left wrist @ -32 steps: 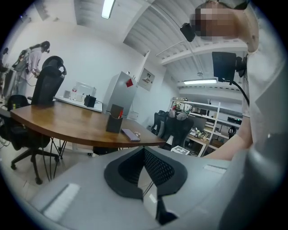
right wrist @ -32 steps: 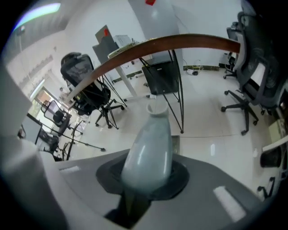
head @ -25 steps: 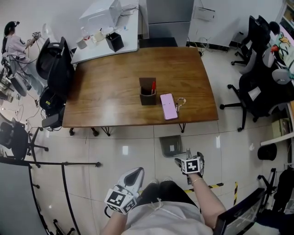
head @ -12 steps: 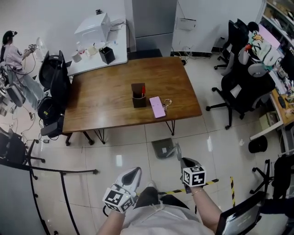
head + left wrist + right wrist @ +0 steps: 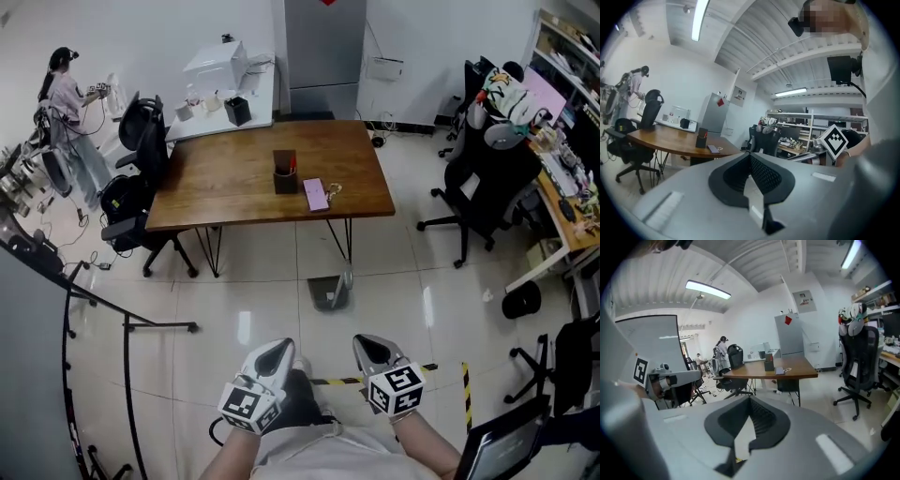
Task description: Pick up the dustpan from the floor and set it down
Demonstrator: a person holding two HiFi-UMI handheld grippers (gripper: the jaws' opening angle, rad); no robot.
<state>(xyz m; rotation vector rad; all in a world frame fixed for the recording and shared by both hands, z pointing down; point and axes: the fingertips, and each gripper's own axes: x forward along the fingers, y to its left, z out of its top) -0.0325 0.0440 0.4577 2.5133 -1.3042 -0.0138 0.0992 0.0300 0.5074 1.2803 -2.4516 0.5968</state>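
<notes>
Looking down in the head view, the grey dustpan [image 5: 330, 292] lies on the tiled floor [image 5: 244, 281] just in front of the wooden worktop [image 5: 234, 187], beside one of its front legs and well apart from both grippers. The left gripper [image 5: 277, 350] and right gripper [image 5: 367, 345] are side by side at the bottom of the picture, close to the person's body, tips toward the dustpan. A brown pen holder [image 5: 285, 174] and a pink phone [image 5: 316, 194] sit on the worktop.

The left gripper view shows the left gripper [image 5: 750, 157] with its jaws pressed together and nothing between them; the worktop [image 5: 670, 139] stands far off at left.

The right gripper view shows the right gripper [image 5: 750, 401] likewise closed and empty, the worktop [image 5: 787, 371] beyond it.
</notes>
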